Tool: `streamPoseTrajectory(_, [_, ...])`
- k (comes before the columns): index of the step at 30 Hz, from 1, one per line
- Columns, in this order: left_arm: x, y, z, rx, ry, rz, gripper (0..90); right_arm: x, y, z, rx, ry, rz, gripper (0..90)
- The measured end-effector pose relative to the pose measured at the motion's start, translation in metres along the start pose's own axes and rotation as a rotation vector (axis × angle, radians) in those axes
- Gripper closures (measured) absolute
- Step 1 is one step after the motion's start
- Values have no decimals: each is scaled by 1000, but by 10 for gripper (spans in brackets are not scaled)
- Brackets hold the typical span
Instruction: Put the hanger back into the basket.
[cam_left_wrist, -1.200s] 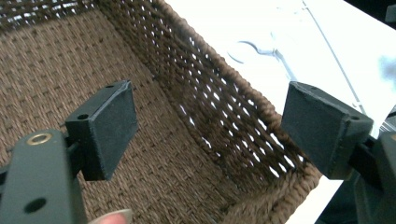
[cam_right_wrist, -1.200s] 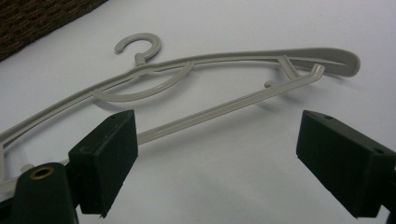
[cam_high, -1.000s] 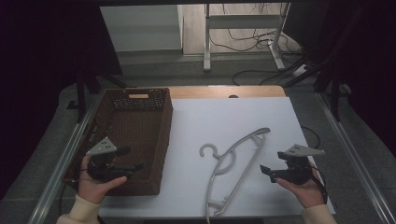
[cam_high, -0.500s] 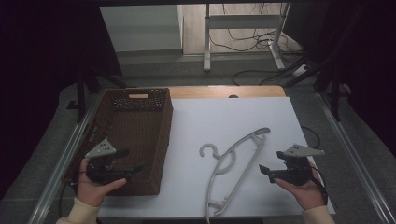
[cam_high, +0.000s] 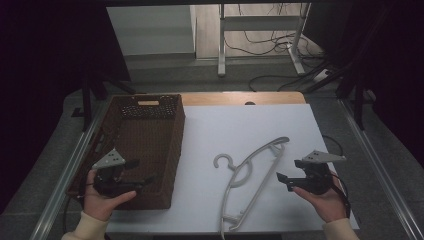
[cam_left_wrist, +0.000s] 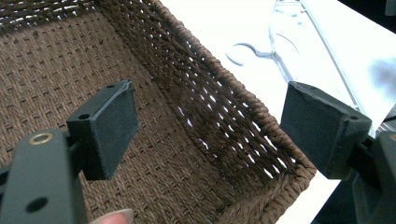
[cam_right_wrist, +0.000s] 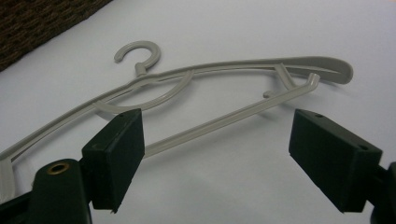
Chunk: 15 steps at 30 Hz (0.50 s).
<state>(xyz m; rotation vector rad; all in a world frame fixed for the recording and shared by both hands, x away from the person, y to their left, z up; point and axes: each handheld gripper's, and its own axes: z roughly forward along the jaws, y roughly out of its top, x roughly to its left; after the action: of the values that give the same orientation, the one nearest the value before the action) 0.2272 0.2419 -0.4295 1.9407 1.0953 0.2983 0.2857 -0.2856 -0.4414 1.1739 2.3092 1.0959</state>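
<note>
White table (cam_high: 300, 125), brown wicker basket (cam_high: 172, 150), grey hanger (cam_high: 250, 170)

In the right gripper view the grey hanger (cam_right_wrist: 219, 88) runs off the edge at 9 o'clock; the basket (cam_right_wrist: 42, 23) is cropped at 11 o'clock.

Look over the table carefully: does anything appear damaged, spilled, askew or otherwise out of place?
Nothing stands out. The grey hanger lies flat and whole on the white table, and the brown wicker basket sits upright at the left edge with no contents to be seen. The left gripper and right gripper are both open, holding nothing.
</note>
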Motion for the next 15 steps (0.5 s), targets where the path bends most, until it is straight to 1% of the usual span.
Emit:
streamPoseTrajectory(2, [0, 0, 1, 1, 0, 2, 188, 2, 3, 2, 14, -4, -4, 188])
streamPoseTrajectory(6, [0, 0, 1, 3, 2, 1, 188, 6, 7, 7, 30, -12, 8, 193])
streamPoseTrajectory(15, [-1, -3, -1, 3, 7, -2, 188, 15, 18, 23, 65, -5, -8, 207])
